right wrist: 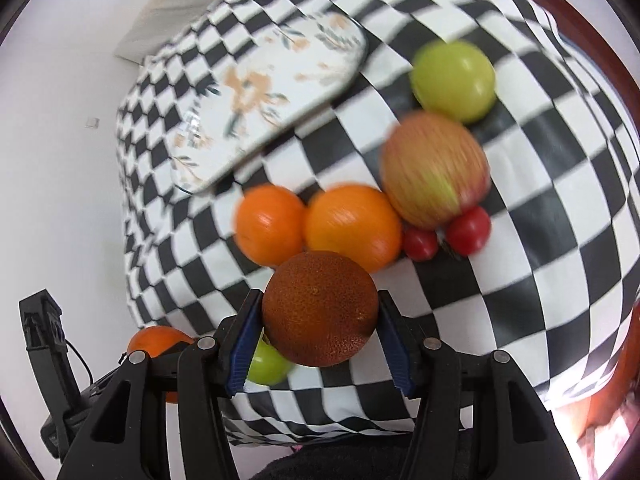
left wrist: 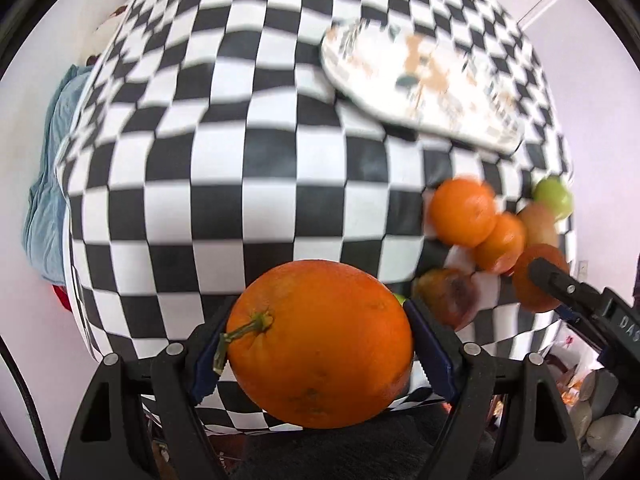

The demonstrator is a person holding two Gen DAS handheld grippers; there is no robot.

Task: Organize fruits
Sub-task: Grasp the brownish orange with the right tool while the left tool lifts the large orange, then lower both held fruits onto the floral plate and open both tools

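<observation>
My left tongs (left wrist: pixel 320 354) are clamped on a big orange (left wrist: pixel 320 344), stem pointing left, blue pads pressed against both its sides. It sits lifted above the near edge of the tabletop (left wrist: pixel 248 152), which wears a black-and-white checkered cloth.

My right tongs (right wrist: pixel 320 332) are clamped on a darker, reddish-brown orange (right wrist: pixel 320 314), pads tight on either side, also over the near edge.

Landmark: the flowered plate (right wrist: pixel 268 92), lying on the cloth on the far side.
- Nearer than the plate: two bright oranges touching side by side, the left orange (right wrist: pixel 270 224) and the right orange (right wrist: pixel 352 226).
- Right of those, touching the second one: a red-and-yellow apple (right wrist: pixel 436 170), blurred.
- Farther right of the plate, just behind that apple: a green apple (right wrist: pixel 454 80).
- Just below the red-and-yellow apple: two small red tomatoes (right wrist: pixel 468 230).
- Under my right tongs, partly hidden: another green fruit (right wrist: pixel 268 364), kind not certain.

Left wrist view also shows a dark bruised-looking fruit (left wrist: pixel 446 298) just right of my held orange; too blurred to name.
</observation>
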